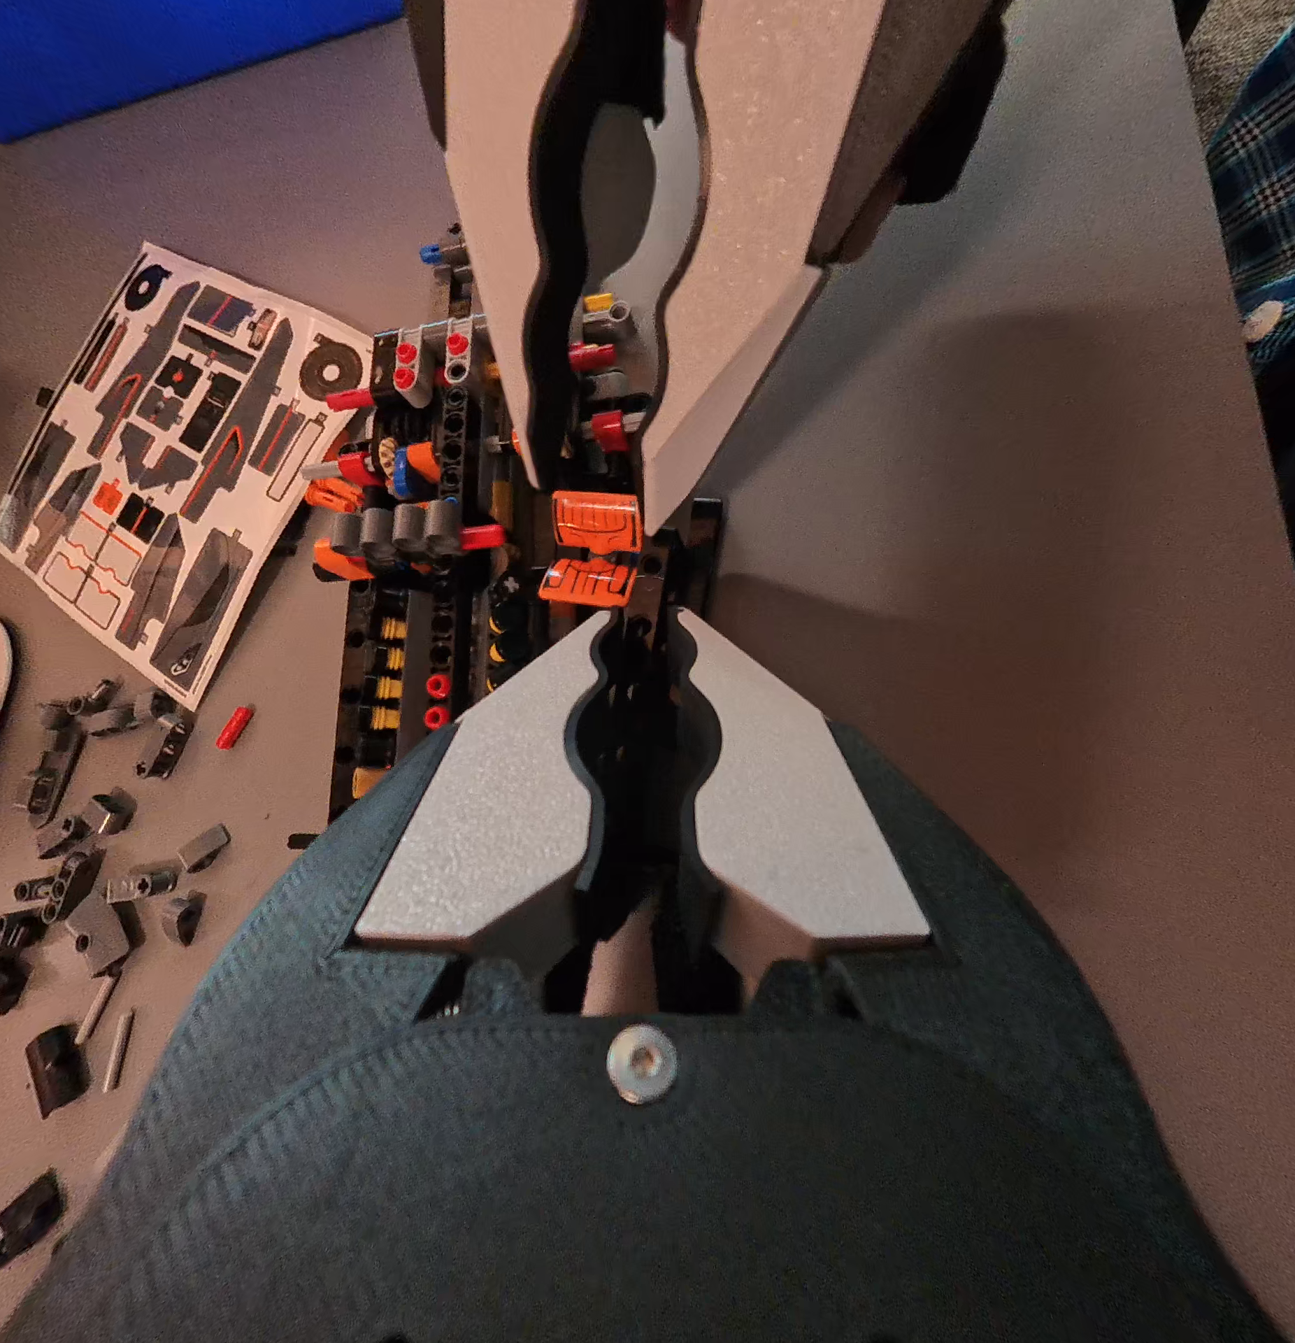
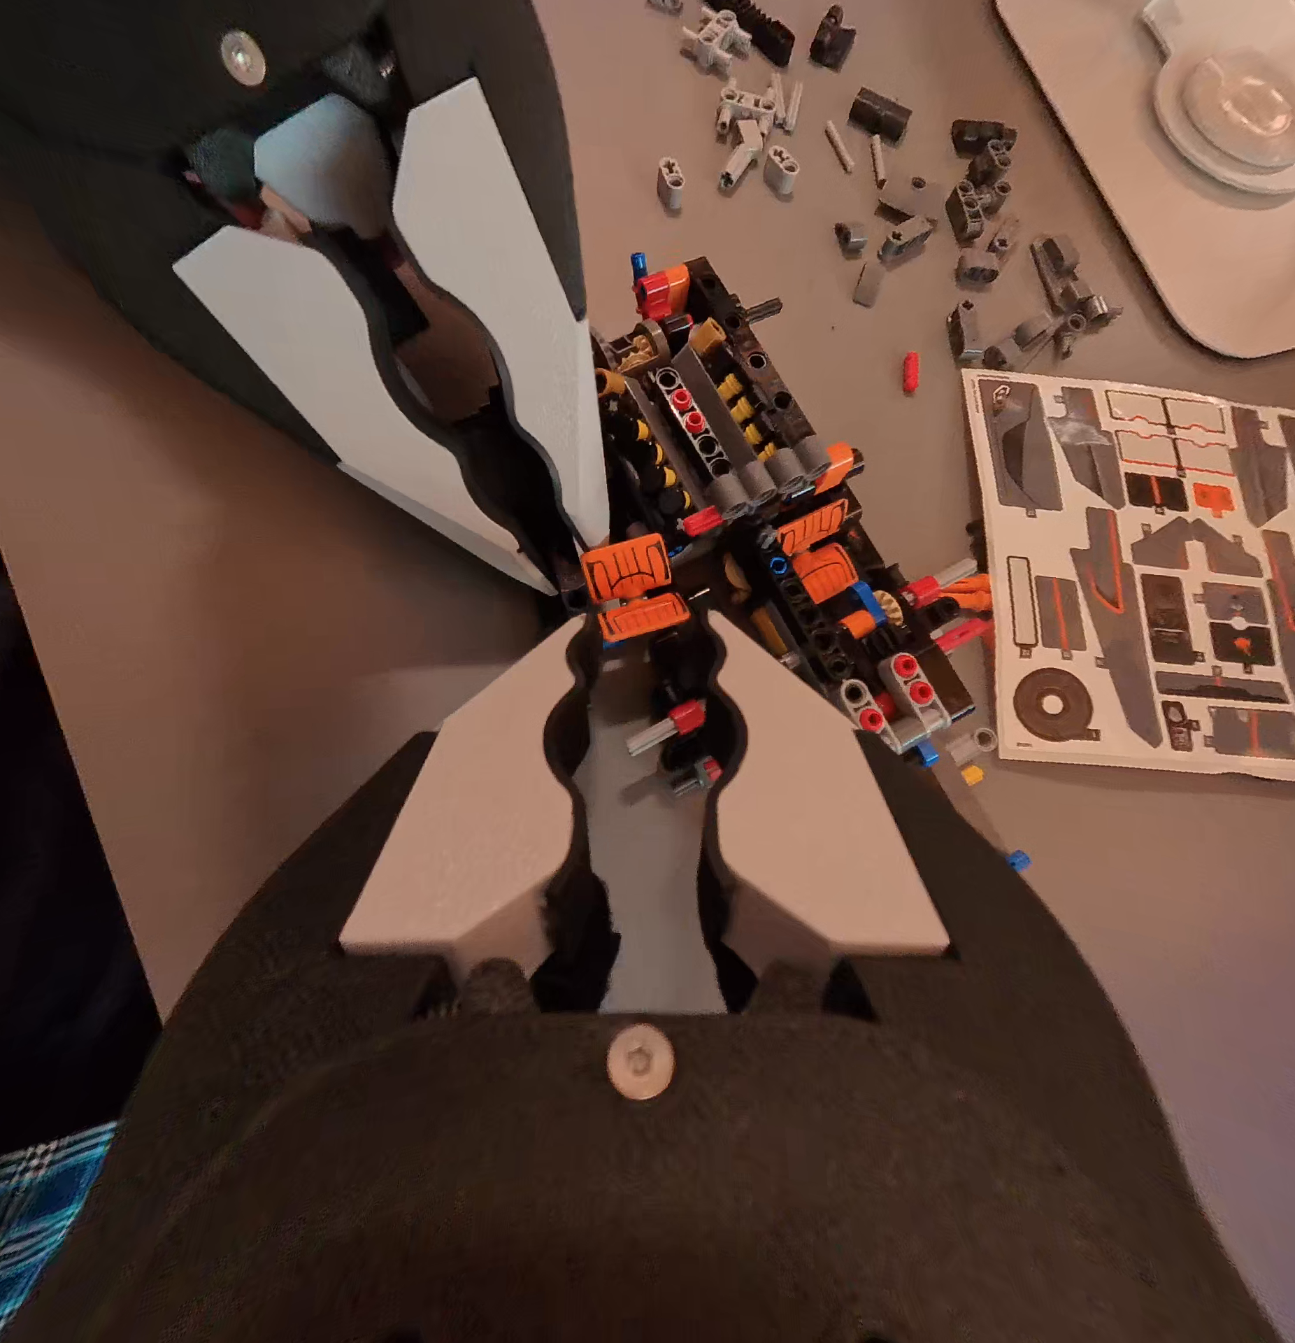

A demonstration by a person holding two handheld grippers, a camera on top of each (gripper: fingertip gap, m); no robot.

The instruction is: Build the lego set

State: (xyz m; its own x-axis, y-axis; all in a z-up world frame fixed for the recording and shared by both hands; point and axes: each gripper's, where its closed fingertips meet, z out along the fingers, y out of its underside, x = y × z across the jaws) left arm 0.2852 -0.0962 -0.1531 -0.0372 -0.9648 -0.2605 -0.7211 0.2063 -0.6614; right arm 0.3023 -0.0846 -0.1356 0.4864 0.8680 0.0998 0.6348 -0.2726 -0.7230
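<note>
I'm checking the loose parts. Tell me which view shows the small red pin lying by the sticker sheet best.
The left wrist view: the red pin lies unobstructed on the table, just below the sticker sheet. The right wrist view shows the same pin farther off and smaller, between the sheet and the grey loose pieces.

- Our right tool (image 2: 644,618) meets the orange seat (image 2: 626,573) on the lego model (image 2: 761,494), fingertips slightly apart around the seat's lower end.
- The left tool (image 2: 568,574) reaches in beside it.
- We see loose grey pieces (image 2: 921,203) and a sticker sheet (image 2: 1153,567) on the surface (image 2: 1066,1017).
</note>
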